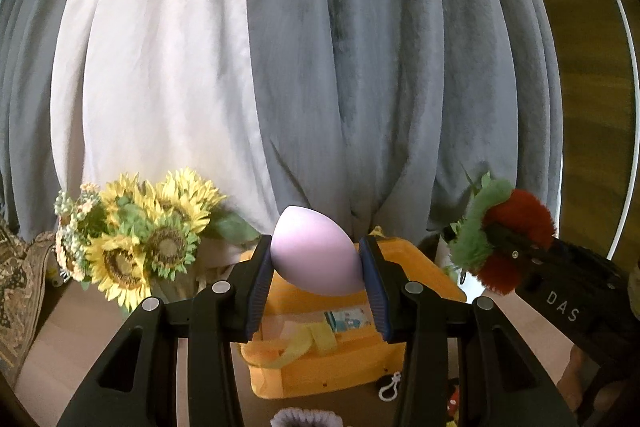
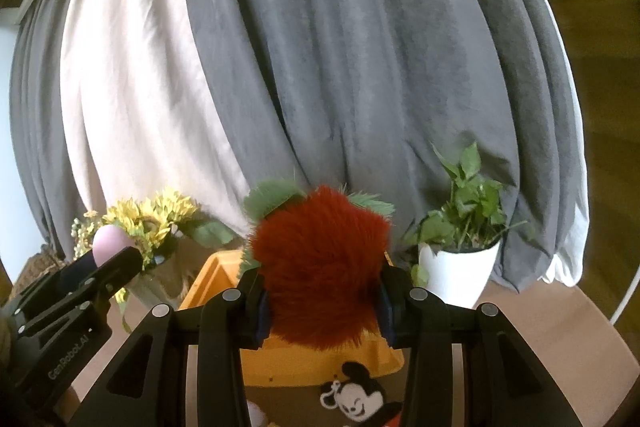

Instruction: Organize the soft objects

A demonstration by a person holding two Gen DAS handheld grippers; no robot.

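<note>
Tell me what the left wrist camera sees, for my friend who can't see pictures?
The left tool squeezes a pale purple egg-shaped sponge above an orange bin. To its right, the right tool holds a fuzzy red-and-green toy. Sunflowers and grey curtains stand behind.

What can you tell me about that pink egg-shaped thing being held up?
It is a pale pink makeup sponge, egg-shaped with one pointed end tilted up and to the left, smooth and matte like soft foam. The left gripper is shut on it, one blue ribbed pad of the fingers pressing each side. It hangs in the air above the orange box, touching nothing else. From the right wrist view only its rounded tip shows.
</note>
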